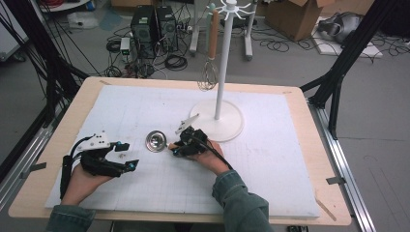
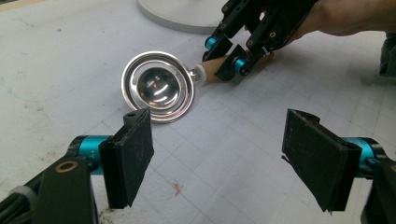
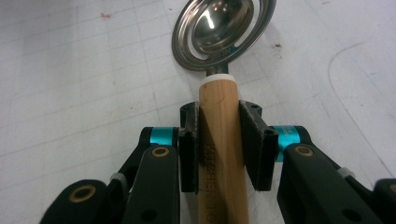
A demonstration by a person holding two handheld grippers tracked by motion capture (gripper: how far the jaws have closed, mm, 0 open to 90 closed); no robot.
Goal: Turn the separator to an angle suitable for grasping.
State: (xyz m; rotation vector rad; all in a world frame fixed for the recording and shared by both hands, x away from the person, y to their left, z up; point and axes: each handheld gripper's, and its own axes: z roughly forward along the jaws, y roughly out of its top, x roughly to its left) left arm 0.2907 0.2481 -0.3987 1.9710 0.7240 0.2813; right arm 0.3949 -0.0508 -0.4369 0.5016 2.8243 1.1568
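Ladle [image 3: 219, 28] handle [image 3: 222, 154] clamped between right tongs [image 3: 220, 140]; left tongs [image 2: 219, 158] wide open, empty.

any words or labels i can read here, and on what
"KITCHEN TO": burnt into the wooden handle of the metal strainer, running along its length between the pads of the right gripper; the rest runs out of the picture.
Nothing else readable; the cardboard boxes on the floor are too blurred.

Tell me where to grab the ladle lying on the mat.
Grip the ladle by its straight wooden handle, near the bowl, coming along the handle from its free end with the jaws either side. The round steel bowl offers no flat faces.
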